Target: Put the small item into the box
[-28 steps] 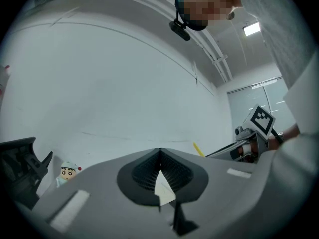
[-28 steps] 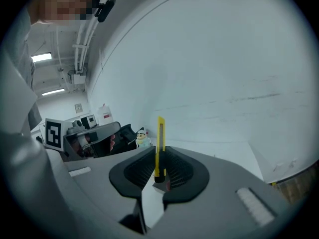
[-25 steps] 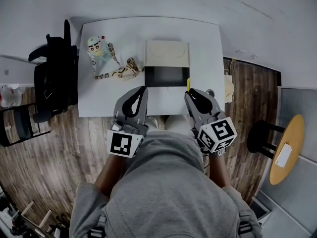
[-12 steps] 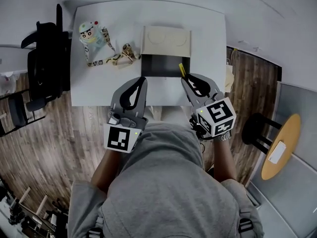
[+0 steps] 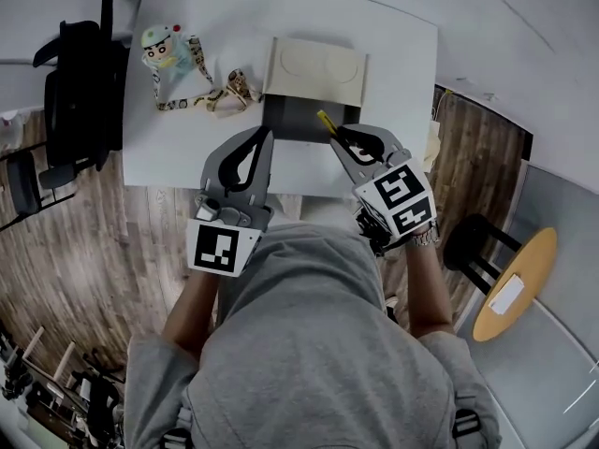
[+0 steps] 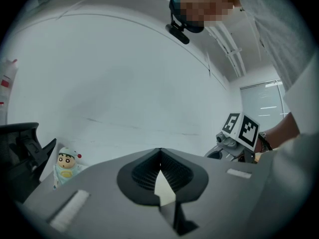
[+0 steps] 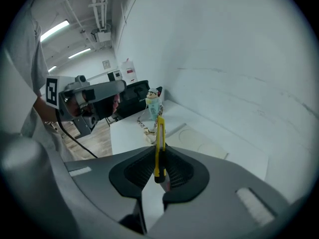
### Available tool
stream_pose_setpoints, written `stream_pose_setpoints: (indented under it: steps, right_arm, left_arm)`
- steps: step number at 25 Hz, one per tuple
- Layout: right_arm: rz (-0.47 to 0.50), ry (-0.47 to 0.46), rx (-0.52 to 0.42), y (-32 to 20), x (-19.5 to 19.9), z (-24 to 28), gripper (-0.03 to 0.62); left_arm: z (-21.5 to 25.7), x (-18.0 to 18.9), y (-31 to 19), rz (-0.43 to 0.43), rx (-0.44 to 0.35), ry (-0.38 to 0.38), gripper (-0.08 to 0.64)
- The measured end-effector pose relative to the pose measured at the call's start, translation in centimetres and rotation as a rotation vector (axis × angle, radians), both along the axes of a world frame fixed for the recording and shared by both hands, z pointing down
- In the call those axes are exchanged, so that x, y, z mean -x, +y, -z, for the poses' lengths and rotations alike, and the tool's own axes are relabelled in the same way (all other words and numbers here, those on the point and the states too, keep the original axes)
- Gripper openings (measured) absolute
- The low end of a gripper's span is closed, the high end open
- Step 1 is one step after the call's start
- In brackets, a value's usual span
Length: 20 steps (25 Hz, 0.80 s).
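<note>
My right gripper (image 5: 337, 138) (image 7: 159, 156) is shut on a slim yellow utility knife (image 5: 327, 123) (image 7: 159, 143), whose tip sticks out past the jaws over the near right corner of the box. The box (image 5: 301, 120) is dark inside, with its cream lid (image 5: 314, 66) folded open on the far side, and it sits in the middle of the white table (image 5: 187, 152). Left of the box, over the table's near edge, my left gripper (image 5: 265, 138) (image 6: 159, 156) is shut with nothing in it.
A cartoon-boy figure (image 5: 161, 49) (image 6: 65, 165) (image 7: 153, 102) with a patterned lanyard (image 5: 201, 94) lies at the table's far left. A black chair (image 5: 77, 82) stands left of the table. A round wooden stool (image 5: 513, 283) is on the floor at the right.
The right gripper has carried the yellow knife forward and left, from the table's near edge to over the box's near right corner. The left gripper stayed shut.
</note>
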State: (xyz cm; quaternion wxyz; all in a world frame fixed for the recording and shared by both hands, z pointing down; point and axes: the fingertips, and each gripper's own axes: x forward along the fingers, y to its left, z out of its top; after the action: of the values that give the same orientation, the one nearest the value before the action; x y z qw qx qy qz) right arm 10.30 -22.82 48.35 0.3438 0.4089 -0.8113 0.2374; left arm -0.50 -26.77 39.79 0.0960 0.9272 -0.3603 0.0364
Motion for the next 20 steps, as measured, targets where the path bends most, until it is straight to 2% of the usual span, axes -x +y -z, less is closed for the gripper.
stream_pose_setpoints:
  steps: [10, 20]
  right_arm:
    - [0.154, 0.054, 0.094, -1.9, 0.4, -4.4, 0.075]
    - [0.286, 0.117, 0.181, -1.6, 0.8, -9.2, 0.076]
  left_arm:
    - [-1.3, -0.6, -1.3, 0.07, 0.026, -0.025, 0.003]
    - [-2.2, -1.2, -1.7, 0.131, 0.05, -0.033, 0.003]
